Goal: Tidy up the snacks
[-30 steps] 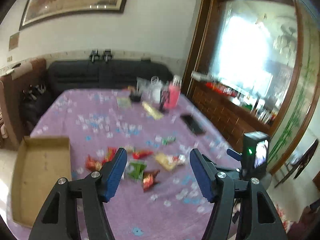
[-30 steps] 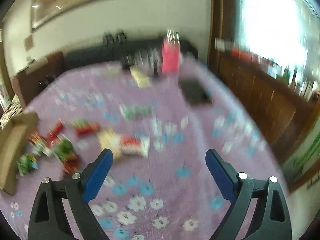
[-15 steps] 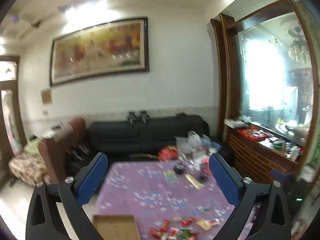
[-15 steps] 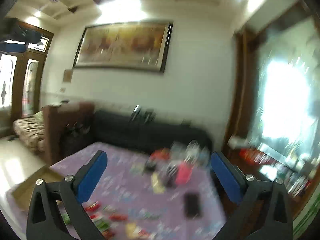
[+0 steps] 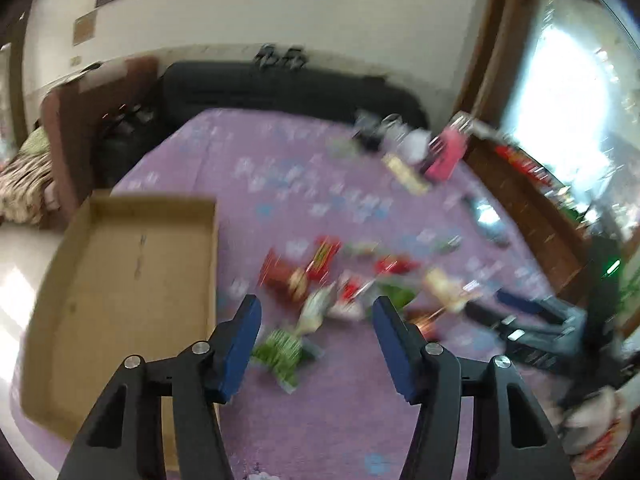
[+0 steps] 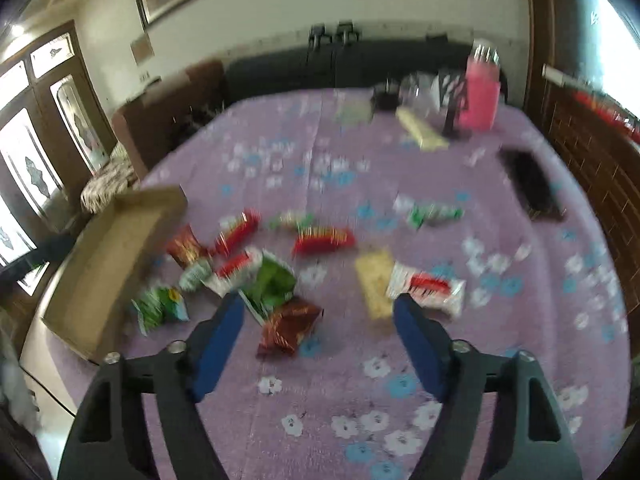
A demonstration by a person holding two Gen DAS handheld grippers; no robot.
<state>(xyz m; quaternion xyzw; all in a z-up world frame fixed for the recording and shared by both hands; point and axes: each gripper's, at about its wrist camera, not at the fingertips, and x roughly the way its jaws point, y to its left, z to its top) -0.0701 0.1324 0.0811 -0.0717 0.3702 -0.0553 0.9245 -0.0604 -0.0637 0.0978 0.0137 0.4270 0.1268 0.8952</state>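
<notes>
Several small snack packets, red, green, yellow and white, lie scattered on the purple flowered tablecloth (image 6: 440, 184). An open shallow cardboard box (image 5: 120, 280) sits at the table's left edge; it also shows in the right wrist view (image 6: 108, 264). My left gripper (image 5: 316, 312) is open and empty, hovering above a green packet (image 5: 280, 350). My right gripper (image 6: 320, 312) is open and empty above a dark red packet (image 6: 290, 326) and a green packet (image 6: 272, 282). The right gripper also shows at the right of the left wrist view (image 5: 520, 316). Both views are blurred.
A pink bottle (image 6: 480, 96), clear bags and a yellow box (image 6: 422, 132) stand at the table's far end. A black phone (image 6: 532, 184) lies at the right. A dark sofa (image 5: 280, 88) is behind the table, wooden cabinets to the right.
Both grippers tilted up toward the wall half a second ago and have swung back down over the snacks, closer to the table than a second ago. Both stay open and empty.
</notes>
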